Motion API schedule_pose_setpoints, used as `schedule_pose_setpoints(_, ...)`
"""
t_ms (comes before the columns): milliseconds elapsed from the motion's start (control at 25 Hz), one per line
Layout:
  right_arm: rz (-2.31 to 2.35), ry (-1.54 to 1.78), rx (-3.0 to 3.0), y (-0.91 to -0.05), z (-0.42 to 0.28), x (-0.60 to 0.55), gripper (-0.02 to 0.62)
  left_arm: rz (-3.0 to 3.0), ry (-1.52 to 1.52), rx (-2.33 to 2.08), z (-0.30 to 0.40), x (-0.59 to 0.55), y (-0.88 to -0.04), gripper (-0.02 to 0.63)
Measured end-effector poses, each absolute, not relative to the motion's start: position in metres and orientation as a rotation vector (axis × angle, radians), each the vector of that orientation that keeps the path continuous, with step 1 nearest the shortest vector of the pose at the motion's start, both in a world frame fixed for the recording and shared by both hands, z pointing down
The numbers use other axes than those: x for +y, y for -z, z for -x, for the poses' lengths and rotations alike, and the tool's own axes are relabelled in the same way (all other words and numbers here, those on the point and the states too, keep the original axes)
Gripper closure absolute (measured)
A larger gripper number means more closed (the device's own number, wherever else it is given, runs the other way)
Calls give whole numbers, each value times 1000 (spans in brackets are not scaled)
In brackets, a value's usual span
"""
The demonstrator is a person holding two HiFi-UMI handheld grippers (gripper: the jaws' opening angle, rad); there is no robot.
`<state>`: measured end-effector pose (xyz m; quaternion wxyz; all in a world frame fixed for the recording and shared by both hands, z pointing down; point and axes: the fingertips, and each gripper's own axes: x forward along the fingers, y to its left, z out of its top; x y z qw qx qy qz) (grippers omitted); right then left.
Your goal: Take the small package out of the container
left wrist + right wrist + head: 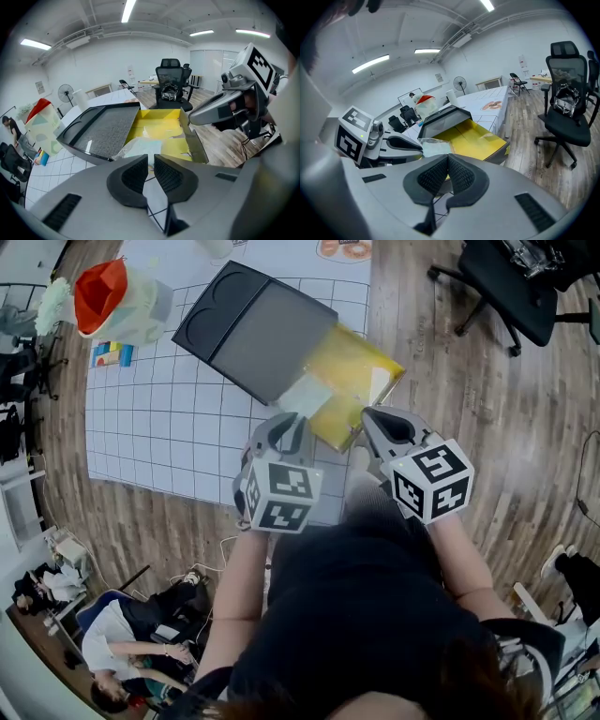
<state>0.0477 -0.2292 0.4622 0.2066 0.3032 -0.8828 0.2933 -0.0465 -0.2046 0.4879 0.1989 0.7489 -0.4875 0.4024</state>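
An open yellow box point(361, 367) lies on the gridded mat, its dark grey lid point(253, 324) folded back to the left. A small pale, translucent package point(305, 397) rests at the box's near left corner; it also shows as the package point(140, 151) in the left gripper view and the package point(433, 147) in the right gripper view. My left gripper point(292, 423) points down at it, its jaws a narrow slit apart with the package's near edge at their tips point(151, 159). My right gripper point(370, 418) hovers beside the box's near edge, shut and empty point(448, 157).
The white grid mat point(169, 418) covers the table. A red-and-white bag point(112, 301) stands at the mat's far left. A black office chair point(516, 287) is on the wooden floor to the right. People sit at the lower left point(122, 643).
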Motion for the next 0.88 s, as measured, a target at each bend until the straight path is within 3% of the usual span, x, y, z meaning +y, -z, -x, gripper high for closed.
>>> schedule_pose_setpoints(280,-850,-807,-2461,-460,-46,-222,581,-2129,-1114,-1402,49,-202,-480,572)
schedule_pose_setpoints(880,-910,-753,-2466,-443,-33,-195,581,-2278,-941,-1537,58,-192,-431,578)
